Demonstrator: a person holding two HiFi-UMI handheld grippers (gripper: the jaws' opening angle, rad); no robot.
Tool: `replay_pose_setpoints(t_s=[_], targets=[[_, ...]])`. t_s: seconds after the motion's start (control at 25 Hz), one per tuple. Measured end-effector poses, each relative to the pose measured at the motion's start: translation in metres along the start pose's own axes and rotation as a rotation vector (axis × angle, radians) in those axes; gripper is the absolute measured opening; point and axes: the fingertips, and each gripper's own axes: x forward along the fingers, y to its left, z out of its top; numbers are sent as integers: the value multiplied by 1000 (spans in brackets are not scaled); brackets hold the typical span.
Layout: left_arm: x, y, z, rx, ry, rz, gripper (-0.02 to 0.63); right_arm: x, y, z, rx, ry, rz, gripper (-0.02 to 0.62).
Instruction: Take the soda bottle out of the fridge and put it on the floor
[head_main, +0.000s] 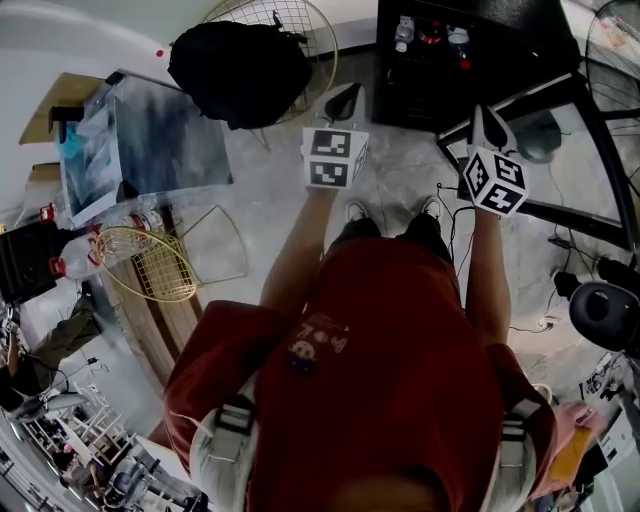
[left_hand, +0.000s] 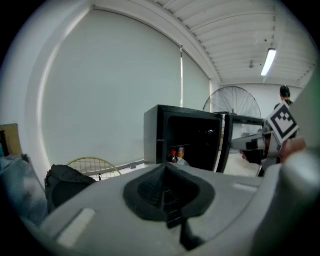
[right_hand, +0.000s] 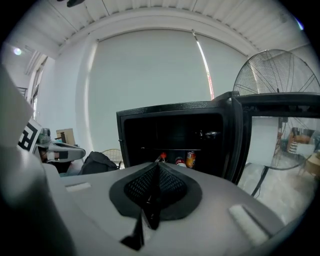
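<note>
Red shirt shows overhead only; both gripper views show fridge front.

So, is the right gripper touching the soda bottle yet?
Apart. The right gripper view shows the right gripper shut and empty, short of the fridge, with the soda bottle on its shelf inside.
</note>
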Motion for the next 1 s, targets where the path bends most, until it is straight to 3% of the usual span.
replay_pose_setpoints(t_s=[0.36, 0.6, 1.0], targets=[[27, -45, 20, -14, -20, 149, 0, 24, -47, 11, -51, 8, 176, 0], [38, -70, 23, -21, -18, 216, 0, 33, -74, 7, -60, 27, 240, 0], [28, -65, 27, -3, -38, 211, 0, 22, -45, 14, -63, -40, 289, 0]])
